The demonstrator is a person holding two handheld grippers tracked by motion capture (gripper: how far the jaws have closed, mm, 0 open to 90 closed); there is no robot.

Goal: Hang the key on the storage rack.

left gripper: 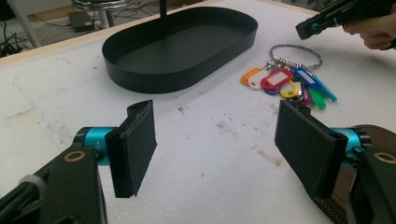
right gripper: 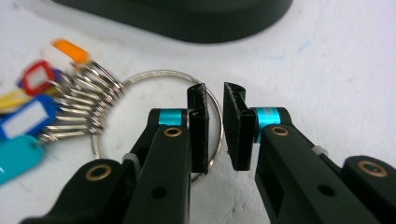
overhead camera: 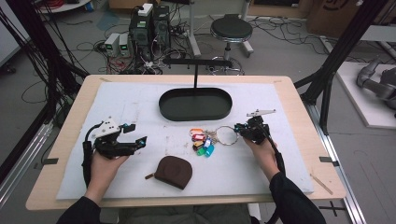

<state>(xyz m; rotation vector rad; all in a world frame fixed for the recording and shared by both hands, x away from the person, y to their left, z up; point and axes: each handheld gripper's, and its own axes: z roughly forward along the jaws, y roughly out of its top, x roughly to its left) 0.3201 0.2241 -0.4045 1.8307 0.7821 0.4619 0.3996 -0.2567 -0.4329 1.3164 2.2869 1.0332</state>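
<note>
Key ring (right gripper: 173,77) with coloured tags (overhead camera: 201,142), flat on white mat (overhead camera: 140,105), in front of black oval tray (overhead camera: 195,103). Right gripper (right gripper: 215,126) at ring wire, jaws slightly apart, not pressing. Left gripper (left gripper: 215,144) wide open, holding nothing, beside brown pouch (overhead camera: 173,171).

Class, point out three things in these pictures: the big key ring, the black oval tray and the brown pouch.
key ring (right gripper: 140,76), right gripper view, on its upper wire arc.
black oval tray (overhead camera: 163,108), high view, on its left wall.
brown pouch (overhead camera: 173,171), high view, on its domed top.
</note>
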